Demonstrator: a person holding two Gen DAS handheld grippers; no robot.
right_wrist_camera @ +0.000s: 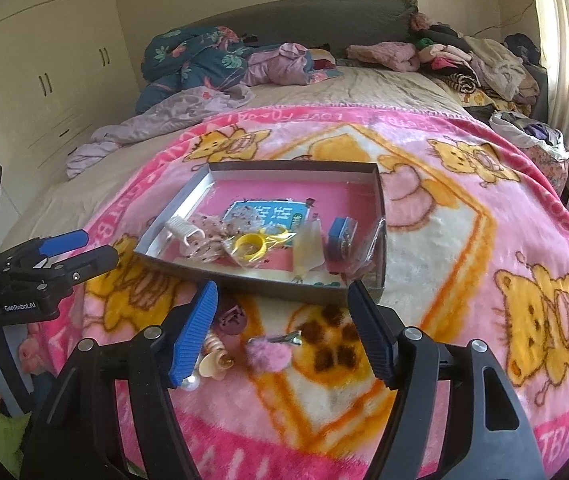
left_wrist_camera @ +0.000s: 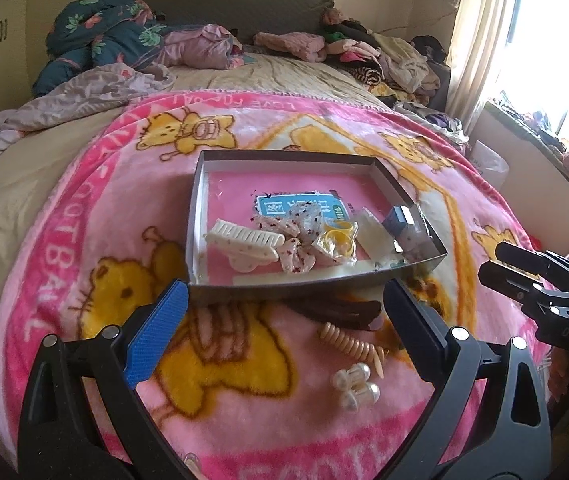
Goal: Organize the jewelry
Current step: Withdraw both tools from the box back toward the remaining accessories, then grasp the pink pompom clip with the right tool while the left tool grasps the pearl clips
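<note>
With your left gripper [left_wrist_camera: 284, 300] and right gripper [right_wrist_camera: 284, 312] both wide open and empty, you are between picks: pearl clip [left_wrist_camera: 356, 386], spiral piece [left_wrist_camera: 350, 342] and pink pompom clip [right_wrist_camera: 270, 354] wait near the tray [left_wrist_camera: 316, 286], so lower onto one.

Your right gripper [right_wrist_camera: 284, 332] hangs wide open over the pink blanket [right_wrist_camera: 464, 240], nothing in it. A fluffy pink hair clip [right_wrist_camera: 270, 354] lies between its fingers, pearl and shell bits [right_wrist_camera: 212, 364] by the blue pad. The tray [right_wrist_camera: 284, 286] sits just ahead, left gripper [right_wrist_camera: 96, 248] off to the side.
</note>
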